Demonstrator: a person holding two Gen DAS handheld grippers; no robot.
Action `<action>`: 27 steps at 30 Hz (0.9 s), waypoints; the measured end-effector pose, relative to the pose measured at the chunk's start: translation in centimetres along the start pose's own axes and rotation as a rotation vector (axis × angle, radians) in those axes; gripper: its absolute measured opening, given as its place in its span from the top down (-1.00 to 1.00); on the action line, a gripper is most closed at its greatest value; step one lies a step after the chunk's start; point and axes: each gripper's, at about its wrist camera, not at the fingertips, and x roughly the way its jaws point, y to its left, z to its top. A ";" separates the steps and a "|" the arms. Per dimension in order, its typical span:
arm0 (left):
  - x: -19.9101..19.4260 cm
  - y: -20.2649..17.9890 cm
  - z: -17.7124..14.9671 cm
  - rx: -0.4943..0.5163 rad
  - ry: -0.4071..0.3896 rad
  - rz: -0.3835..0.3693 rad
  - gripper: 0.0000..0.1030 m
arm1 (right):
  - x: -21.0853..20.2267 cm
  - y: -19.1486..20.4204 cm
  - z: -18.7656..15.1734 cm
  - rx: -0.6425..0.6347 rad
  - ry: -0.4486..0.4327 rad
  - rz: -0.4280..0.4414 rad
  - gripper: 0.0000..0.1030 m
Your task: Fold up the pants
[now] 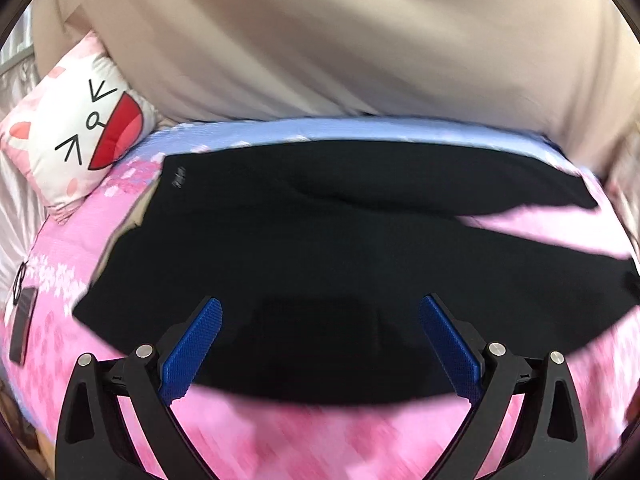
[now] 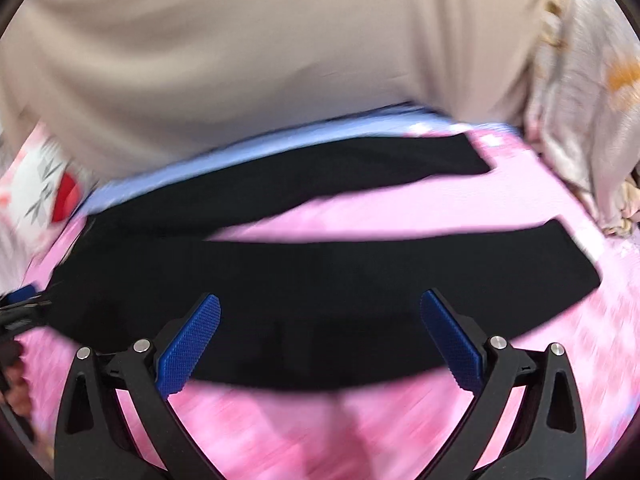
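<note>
**Pants flat, first fold not begun**

We see the pants [image 1: 320, 240] spread on the bed [image 1: 304, 436], legs splayed apart toward its right edge. Next we must grasp the near leg's edge and lay it over the far leg. Left hand-held gripper [image 1: 320, 344] and right hand-held gripper [image 2: 320, 340] hover wide open (both empty) over the fabric.

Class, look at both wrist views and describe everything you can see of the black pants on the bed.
The black pants are plain, dark, matte fabric, spread flat and unfolded on the pink floral bedspread. The waist end lies toward the cat-face pillow, with a small pale logo near that edge. The two legs split apart, pink cover showing between them. Both open grippers hover over the near edge, holding nothing.
</note>
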 end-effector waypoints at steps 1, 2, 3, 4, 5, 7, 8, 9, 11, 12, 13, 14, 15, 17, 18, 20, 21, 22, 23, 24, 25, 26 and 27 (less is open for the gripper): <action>1.1 1.2 1.3 -0.012 0.006 0.026 -0.89 | 1.7 -2.6 1.8 0.021 0.002 -0.032 -0.91; 2.1 2.2 2.5 -0.020 0.006 0.050 -0.89 | 2.9 -4.1 3.1 0.030 0.006 -0.050 -0.91; 3.5 3.6 4.0 -0.032 0.007 0.086 -0.89 | 4.3 -5.7 4.4 0.028 0.018 -0.071 -0.91; 4.5 4.6 5.0 -0.035 0.005 0.105 -0.89 | 5.7 -7.1 5.8 0.023 0.029 -0.097 -0.91; 5.5 5.5 6.1 -0.039 0.006 0.130 -0.89 | 7.5 -8.5 7.4 0.011 0.042 -0.120 -0.91; 7.7 7.5 8.2 -0.056 -0.001 0.159 -0.89 | 10.6 -10.3 9.5 -0.029 0.061 -0.154 -0.91; 8.8 8.5 9.3 -0.071 -0.012 0.162 -0.89 | 12.9 -11.3 11.0 -0.060 0.083 -0.171 -0.91; 9.9 9.4 10.1 -0.084 -0.015 0.169 -0.89 | 14.1 -11.9 11.7 -0.071 0.092 -0.182 -0.91; 12.6 11.2 11.7 -0.101 0.033 0.165 -0.89 | 17.2 -13.2 13.6 -0.091 0.116 -0.181 -0.91; 14.1 12.3 12.5 -0.112 0.060 0.156 -0.89 | 18.4 -13.6 14.3 -0.101 0.126 -0.178 -0.91; 15.5 13.4 13.1 -0.127 0.085 0.173 -0.89 | 19.8 -14.2 15.0 -0.113 0.140 -0.180 -0.91; 16.3 13.8 13.4 -0.128 0.099 0.182 -0.89 | 21.2 -14.7 15.8 -0.125 0.156 -0.196 -0.91; 17.7 15.0 14.0 -0.123 0.113 0.201 -0.89 | 22.2 -15.0 16.3 -0.126 0.164 -0.201 -0.91; 19.7 16.5 14.6 -0.118 0.153 0.237 -0.89 | 24.5 -16.0 17.1 -0.111 0.210 -0.169 -0.91; 20.6 17.3 14.8 -0.117 0.177 0.228 -0.89 | 25.6 -16.4 17.3 -0.099 0.239 -0.150 -0.91; 22.2 18.9 15.0 -0.123 0.204 0.238 -0.89 | 27.0 -17.5 17.6 -0.067 0.257 -0.091 -0.91; 22.7 19.4 15.1 -0.123 0.208 0.244 -0.89 | 27.1 -17.9 17.9 -0.058 0.243 -0.067 -0.91; 23.3 19.8 15.1 -0.121 0.220 0.235 -0.89 | 27.3 -18.2 18.1 -0.057 0.242 -0.054 -0.91; 24.2 20.2 15.2 -0.115 0.240 0.209 -0.89 | 27.4 -18.4 18.3 -0.063 0.237 -0.037 -0.91; 24.6 20.2 15.2 -0.112 0.246 0.203 -0.89 | 27.6 -18.5 18.5 -0.073 0.233 -0.033 -0.91; 25.1 20.4 15.2 -0.109 0.247 0.198 -0.89 | 27.7 -18.5 18.5 -0.088 0.229 -0.032 -0.91; 25.6 20.6 15.3 -0.106 0.248 0.188 -0.90 | 27.7 -18.4 18.4 -0.102 0.225 -0.030 -0.91; 26.1 21.2 15.5 -0.119 0.251 0.161 -0.90 | 27.6 -18.4 18.5 -0.108 0.223 -0.024 -0.91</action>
